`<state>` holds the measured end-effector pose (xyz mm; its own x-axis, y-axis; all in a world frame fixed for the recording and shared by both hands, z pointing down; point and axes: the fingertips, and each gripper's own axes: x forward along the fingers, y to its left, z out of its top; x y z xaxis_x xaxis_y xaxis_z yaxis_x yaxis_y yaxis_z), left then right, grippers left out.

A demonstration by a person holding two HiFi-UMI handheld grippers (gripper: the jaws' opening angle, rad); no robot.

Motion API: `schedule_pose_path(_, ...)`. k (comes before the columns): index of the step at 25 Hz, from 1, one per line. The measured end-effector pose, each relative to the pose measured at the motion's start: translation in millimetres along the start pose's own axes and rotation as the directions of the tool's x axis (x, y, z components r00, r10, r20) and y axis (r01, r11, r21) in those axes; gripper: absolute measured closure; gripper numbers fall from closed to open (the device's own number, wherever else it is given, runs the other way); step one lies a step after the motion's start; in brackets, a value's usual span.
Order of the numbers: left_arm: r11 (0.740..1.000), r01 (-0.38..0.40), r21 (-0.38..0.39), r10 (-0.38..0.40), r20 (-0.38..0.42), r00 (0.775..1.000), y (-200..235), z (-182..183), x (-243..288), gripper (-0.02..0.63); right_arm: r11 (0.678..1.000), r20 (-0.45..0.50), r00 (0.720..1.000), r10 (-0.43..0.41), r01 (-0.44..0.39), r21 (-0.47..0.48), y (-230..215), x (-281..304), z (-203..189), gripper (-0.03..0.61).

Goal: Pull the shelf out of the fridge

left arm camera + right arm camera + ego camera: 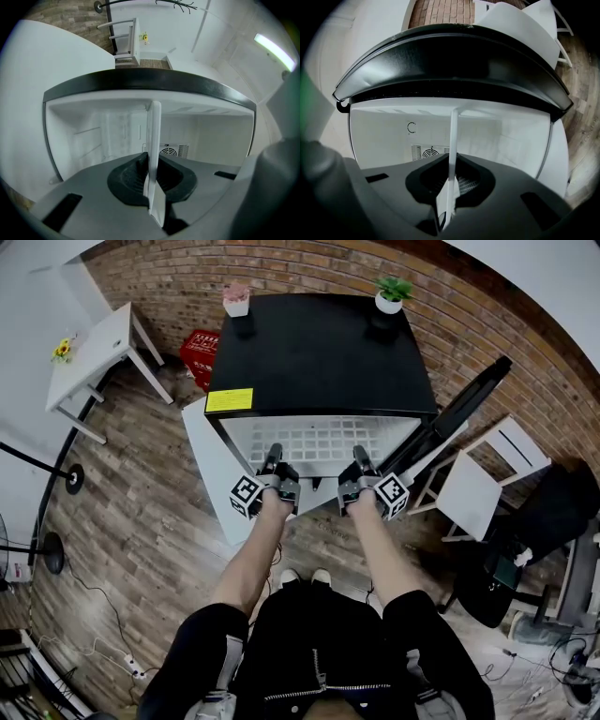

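Note:
A black mini fridge [319, 352] stands open below me, its door [469, 404] swung out to the right. The white wire shelf [319, 442] shows in the fridge's open front. My left gripper [272, 465] is shut on the shelf's front edge at the left, and my right gripper [361, 463] is shut on it at the right. In the left gripper view the shelf [153, 140] is an edge-on white strip pinched at the left gripper [151, 173]. The right gripper view shows the same strip of shelf [452, 145] clamped in the right gripper [449, 183], with the white fridge interior behind.
A pink potted plant [236, 298] and a green one [393, 293] stand on the fridge top. A red crate [199, 352] and a white table [94, 352] are at the left. A white chair [487, 479] stands right of the door. My feet are on the wooden floor [141, 549].

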<state>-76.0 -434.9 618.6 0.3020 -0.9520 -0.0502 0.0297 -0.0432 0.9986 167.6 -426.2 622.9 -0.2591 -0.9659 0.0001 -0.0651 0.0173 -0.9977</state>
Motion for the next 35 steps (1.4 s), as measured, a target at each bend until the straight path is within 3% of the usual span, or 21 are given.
schedule_pose_path(18, 1.000, 0.003, 0.016, -0.002, -0.084, 0.996, 0.8, -10.4, -30.1, 0.574, 1.000, -0.071, 0.997, 0.002, -0.003, -0.013, 0.1, -30.4, -10.6, 0.548)
schedule_pose_path(35, 1.000, 0.009, 0.012, -0.008, -0.097, 0.995, -2.2, -17.1, -45.2, 0.574, 1.000, -0.078, 0.997, 0.002, -0.003, -0.011, 0.8, -46.7, -13.0, 0.548)
